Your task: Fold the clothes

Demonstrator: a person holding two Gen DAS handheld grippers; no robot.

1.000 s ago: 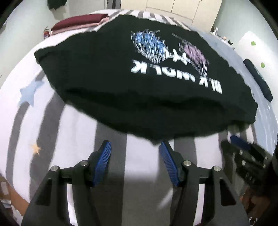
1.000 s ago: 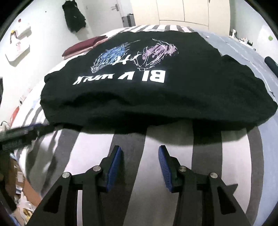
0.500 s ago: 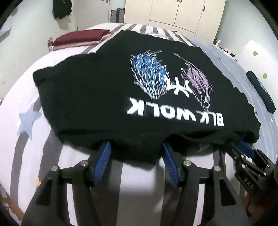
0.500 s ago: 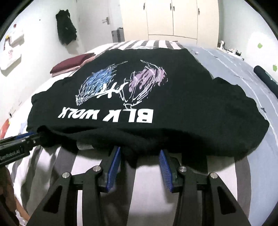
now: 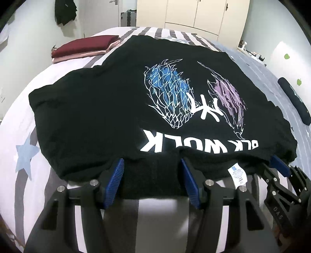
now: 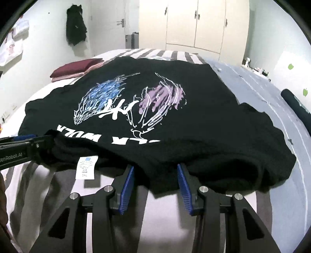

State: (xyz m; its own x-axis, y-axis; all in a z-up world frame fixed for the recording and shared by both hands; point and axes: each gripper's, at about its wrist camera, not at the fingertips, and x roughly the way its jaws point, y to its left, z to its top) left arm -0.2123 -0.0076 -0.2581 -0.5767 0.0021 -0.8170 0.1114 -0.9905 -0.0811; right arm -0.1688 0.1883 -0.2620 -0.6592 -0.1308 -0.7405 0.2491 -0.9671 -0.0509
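Across the striped bed [image 5: 29, 175], the left wrist view shows a black T-shirt [image 5: 93, 109] spread to the near edge, the left gripper [image 5: 151, 175] spread wide around its hem. Folded maroon clothes [image 5: 85, 44] lie at the far left corner, wardrobe doors [image 5: 194, 15] behind.

From the right wrist view, the right gripper [image 6: 155, 179] likewise gapes around the hem near a white size tag [image 6: 86, 167]; a dark garment [image 6: 75, 29] hangs on the wall.

- Both views are evenly lit indoors, fairly bright — the white wardrobe [image 6: 196, 25] and walls nearly wash out.
- Fisheye bending curves the bed [image 5: 23, 109] edges; corners go black.
- Soft shadow sits under the shirt [image 5: 101, 109] hem — slight blur low down.
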